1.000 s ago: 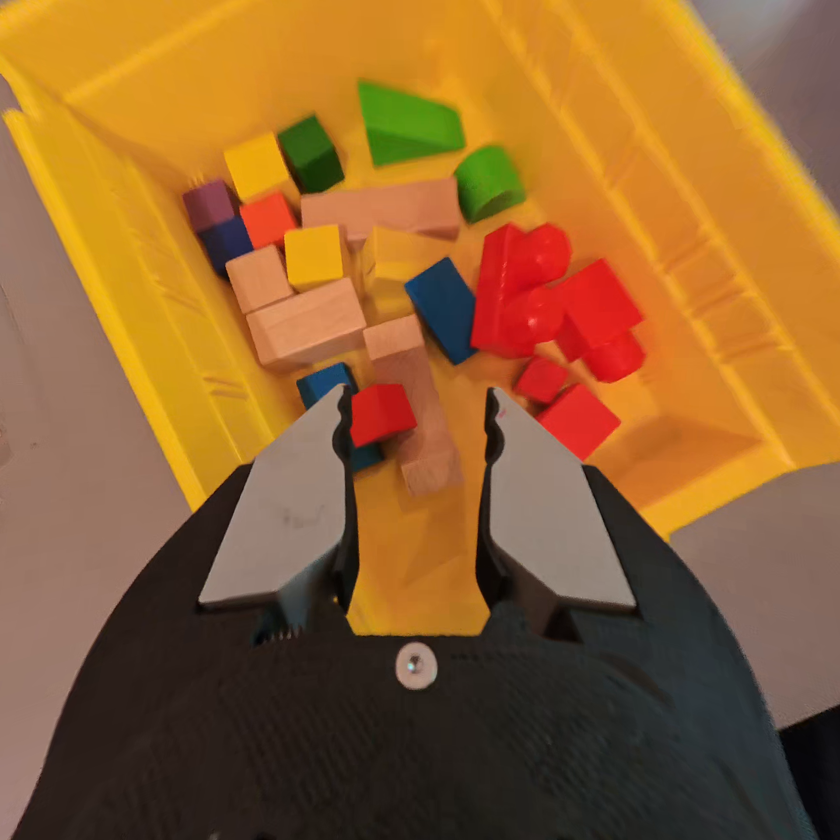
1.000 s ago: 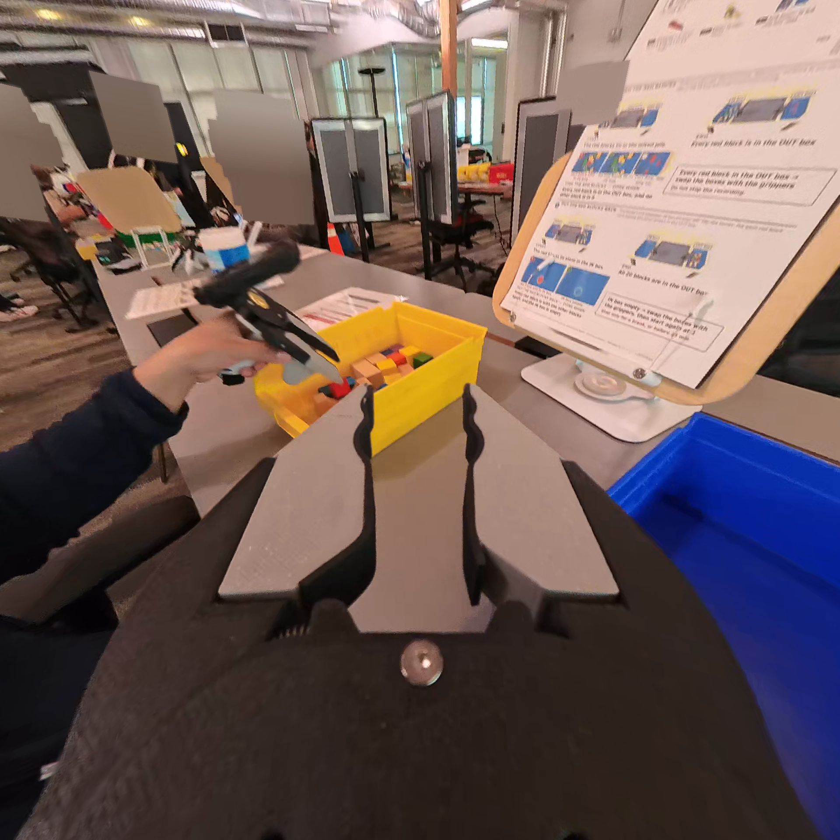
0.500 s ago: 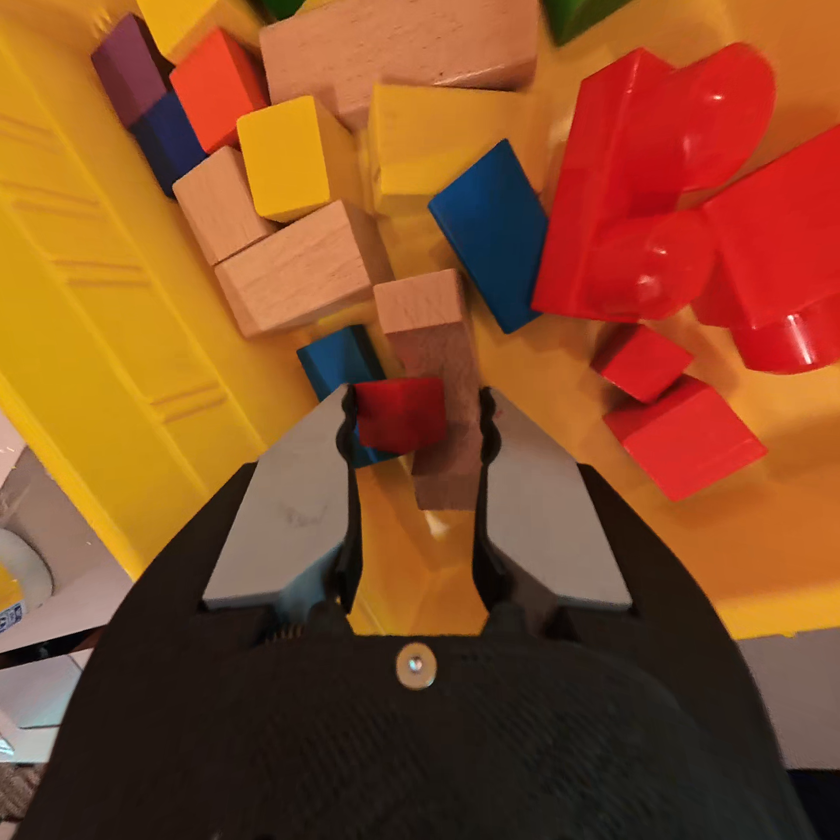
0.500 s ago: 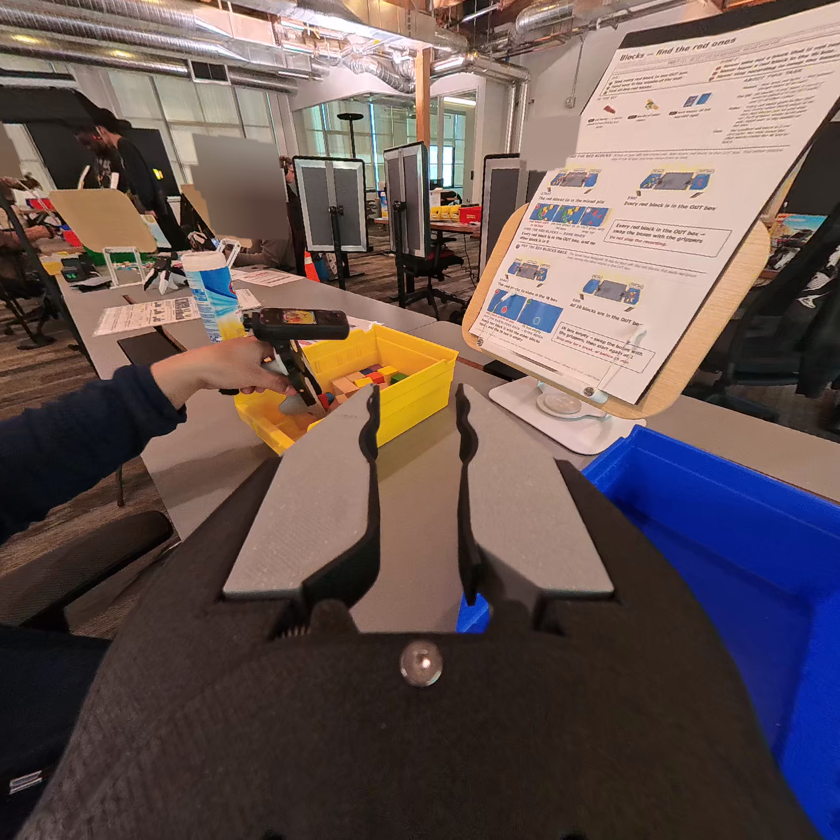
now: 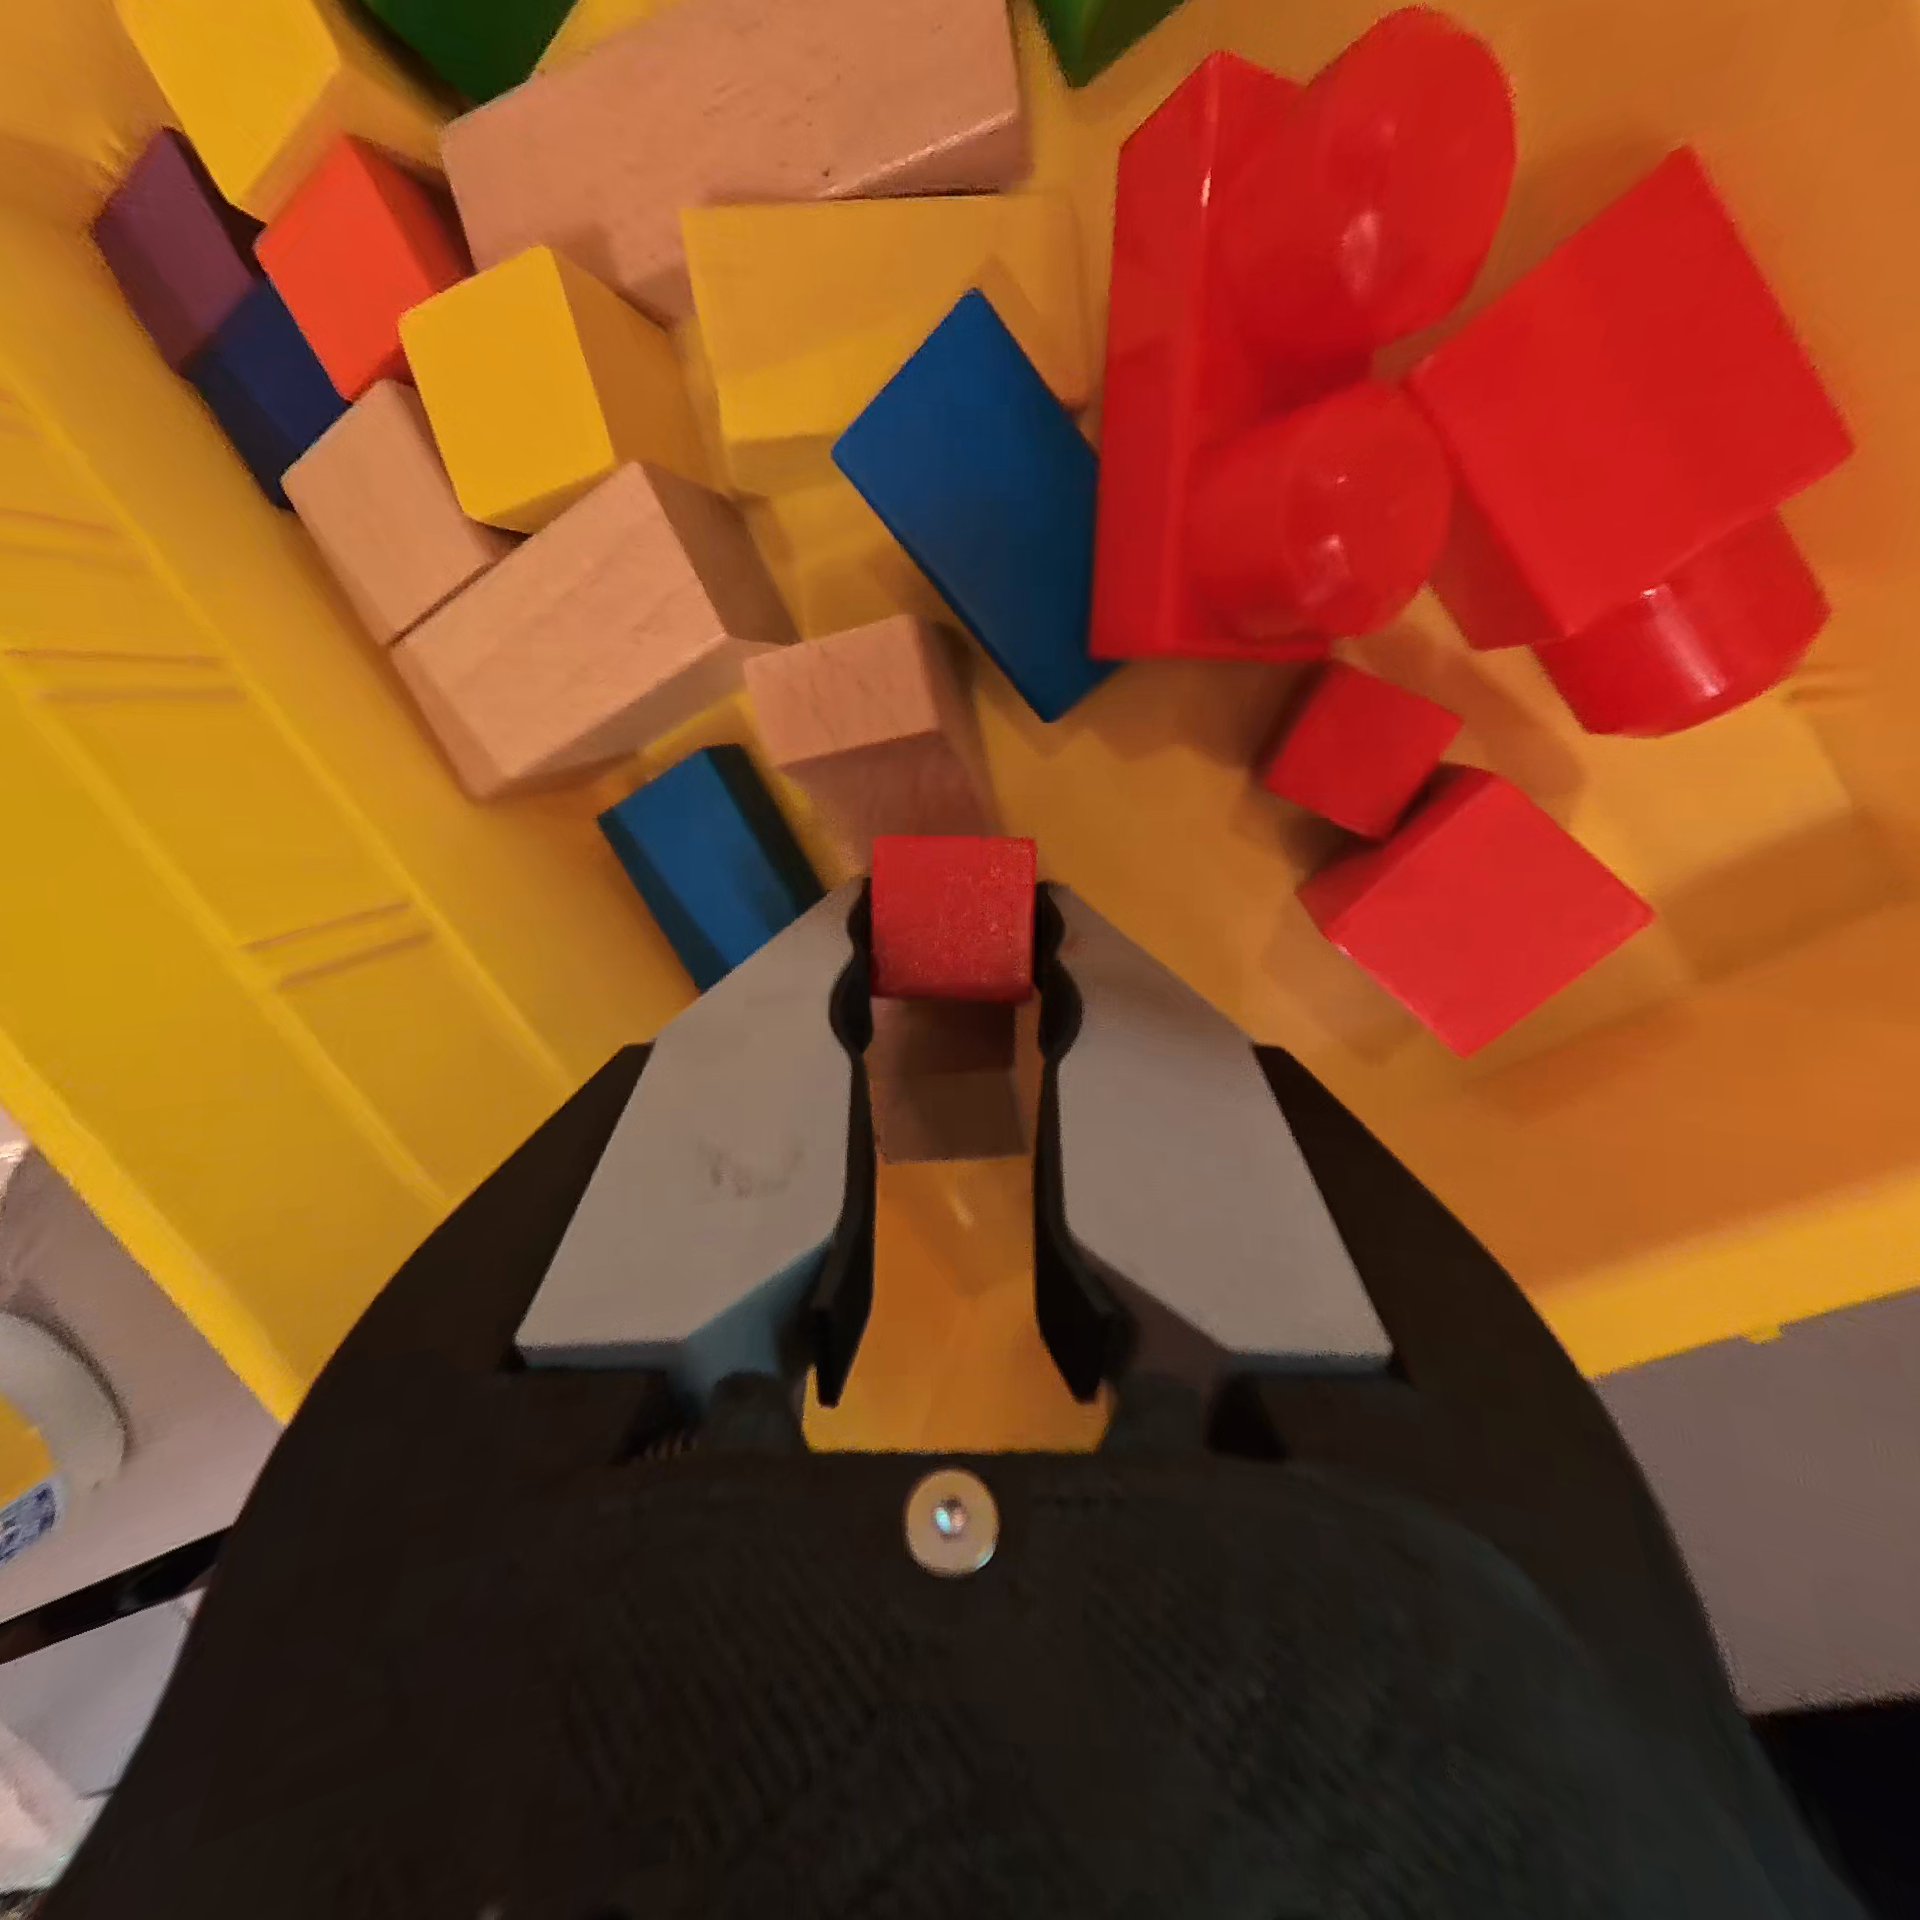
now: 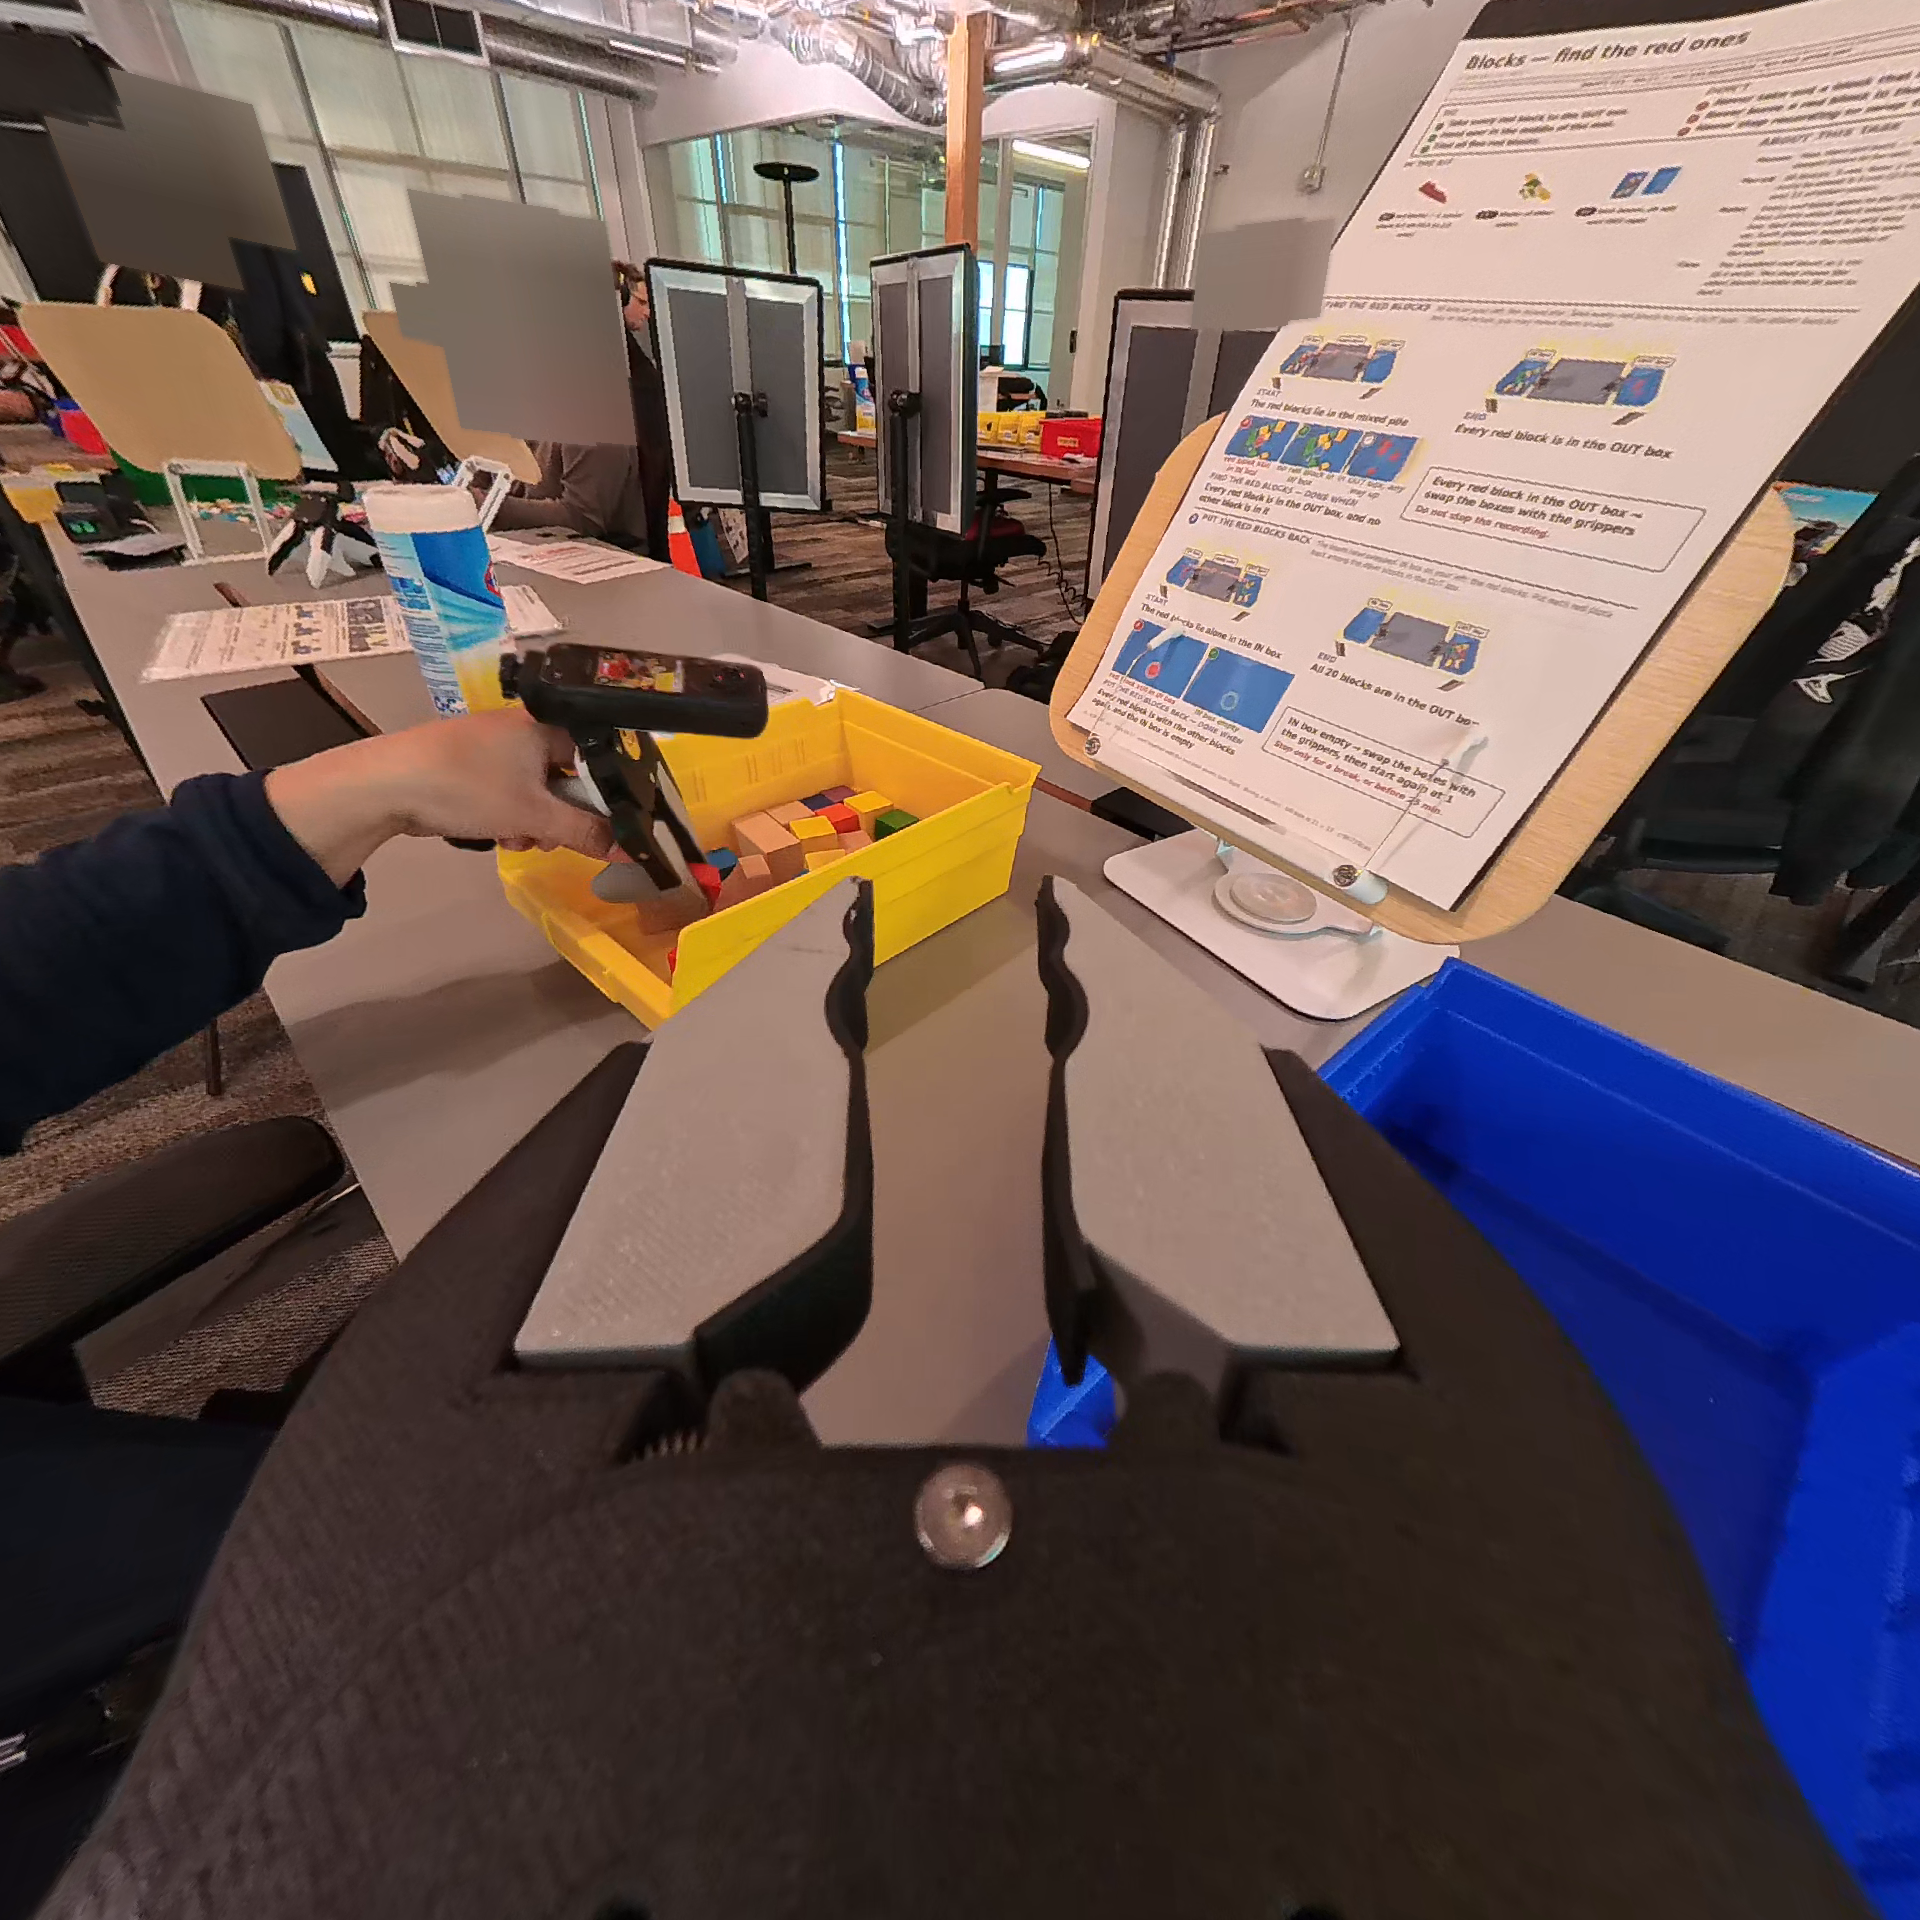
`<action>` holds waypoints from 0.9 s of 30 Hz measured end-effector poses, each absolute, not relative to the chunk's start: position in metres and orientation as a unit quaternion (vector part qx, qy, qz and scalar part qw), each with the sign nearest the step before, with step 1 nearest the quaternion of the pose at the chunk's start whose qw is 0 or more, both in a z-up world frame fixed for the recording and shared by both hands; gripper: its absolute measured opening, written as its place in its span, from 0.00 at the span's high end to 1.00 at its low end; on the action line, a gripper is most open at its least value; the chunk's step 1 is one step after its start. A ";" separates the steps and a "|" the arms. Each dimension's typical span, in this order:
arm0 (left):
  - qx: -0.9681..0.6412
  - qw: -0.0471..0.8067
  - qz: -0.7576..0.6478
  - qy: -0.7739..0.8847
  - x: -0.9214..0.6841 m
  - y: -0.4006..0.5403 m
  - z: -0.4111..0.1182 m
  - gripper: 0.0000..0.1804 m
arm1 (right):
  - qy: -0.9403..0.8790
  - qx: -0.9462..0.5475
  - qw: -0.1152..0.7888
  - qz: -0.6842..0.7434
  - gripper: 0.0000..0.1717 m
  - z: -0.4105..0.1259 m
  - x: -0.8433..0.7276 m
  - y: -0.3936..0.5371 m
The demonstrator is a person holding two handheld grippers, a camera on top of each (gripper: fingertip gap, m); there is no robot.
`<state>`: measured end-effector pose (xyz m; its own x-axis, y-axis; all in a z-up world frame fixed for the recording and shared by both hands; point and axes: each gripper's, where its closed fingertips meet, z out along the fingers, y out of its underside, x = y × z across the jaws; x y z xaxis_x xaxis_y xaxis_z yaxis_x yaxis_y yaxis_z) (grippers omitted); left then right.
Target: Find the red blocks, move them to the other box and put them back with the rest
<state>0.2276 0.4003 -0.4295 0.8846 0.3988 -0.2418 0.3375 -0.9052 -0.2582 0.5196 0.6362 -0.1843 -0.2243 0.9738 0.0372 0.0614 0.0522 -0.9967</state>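
Red cube point(image 5: 953, 920) beside blue block point(image 5: 707, 857), wooden block point(image 5: 847, 691).

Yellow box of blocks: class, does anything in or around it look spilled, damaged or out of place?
Nothing stands out. The blocks lie jumbled but all inside the yellow box, none spilled. The left gripper is shut on a small red block, as the task needs.

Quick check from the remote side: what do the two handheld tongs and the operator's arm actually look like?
Both tongs, left and right, have flat grey wedge fingers with wavy black inner pads, on a textured black body with one silver screw. From the right wrist view, the left one carries a black camera. The sleeve is dark navy.
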 end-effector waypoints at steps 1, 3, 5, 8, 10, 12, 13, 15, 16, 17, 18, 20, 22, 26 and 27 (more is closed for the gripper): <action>-0.964 0.100 0.162 -0.187 0.224 0.399 -0.429 0.85 | -0.580 -0.446 0.434 0.525 0.83 -0.185 0.520 0.636; -0.960 0.111 0.182 -0.184 0.221 0.401 -0.425 0.85 | -0.581 -0.447 0.433 0.525 0.83 -0.185 0.520 0.636; -0.946 0.157 0.219 -0.181 0.216 0.409 -0.406 0.86 | -0.584 -0.447 0.434 0.520 0.83 -0.187 0.520 0.636; -0.901 0.259 0.313 -0.152 0.212 0.422 -0.351 0.85 | -0.587 -0.448 0.433 0.516 0.84 -0.190 0.520 0.637; -0.861 0.333 0.364 -0.123 0.229 0.430 -0.309 0.86 | -0.591 -0.448 0.427 0.518 0.84 -0.192 0.518 0.635; -0.821 0.420 0.383 -0.052 0.273 0.450 -0.271 0.86 | -0.597 -0.442 0.411 0.529 0.84 -0.195 0.516 0.627; -0.793 0.459 0.400 0.003 0.302 0.460 -0.253 0.85 | -0.601 -0.435 0.396 0.540 0.84 -0.195 0.515 0.619; -0.720 0.506 0.464 0.098 0.355 0.472 -0.226 0.85 | -0.610 -0.417 0.352 0.575 0.84 -0.197 0.513 0.595; -0.689 0.513 0.496 0.128 0.376 0.474 -0.218 0.85 | -0.616 -0.407 0.325 0.591 0.84 -0.199 0.512 0.582; -0.664 0.521 0.508 0.171 0.400 0.478 -0.217 0.85 | -0.622 -0.399 0.298 0.604 0.83 -0.202 0.511 0.569; -0.636 0.538 0.507 0.221 0.426 0.483 -0.218 0.85 | -0.628 -0.390 0.272 0.617 0.82 -0.205 0.510 0.556; -0.611 0.538 0.504 0.288 0.461 0.492 -0.225 0.86 | -0.634 -0.370 0.225 0.641 0.79 -0.209 0.510 0.530; -0.600 0.511 0.541 0.293 0.469 0.493 -0.221 0.85 | -0.633 -0.351 0.189 0.663 0.77 -0.210 0.512 0.508; -0.579 0.533 0.518 0.335 0.504 0.498 -0.225 0.86 | -0.632 -0.343 0.178 0.672 0.72 -0.213 0.508 0.487; -0.575 0.528 0.526 0.337 0.507 0.500 -0.226 0.86 | -0.634 -0.341 0.179 0.670 0.72 -0.215 0.507 0.484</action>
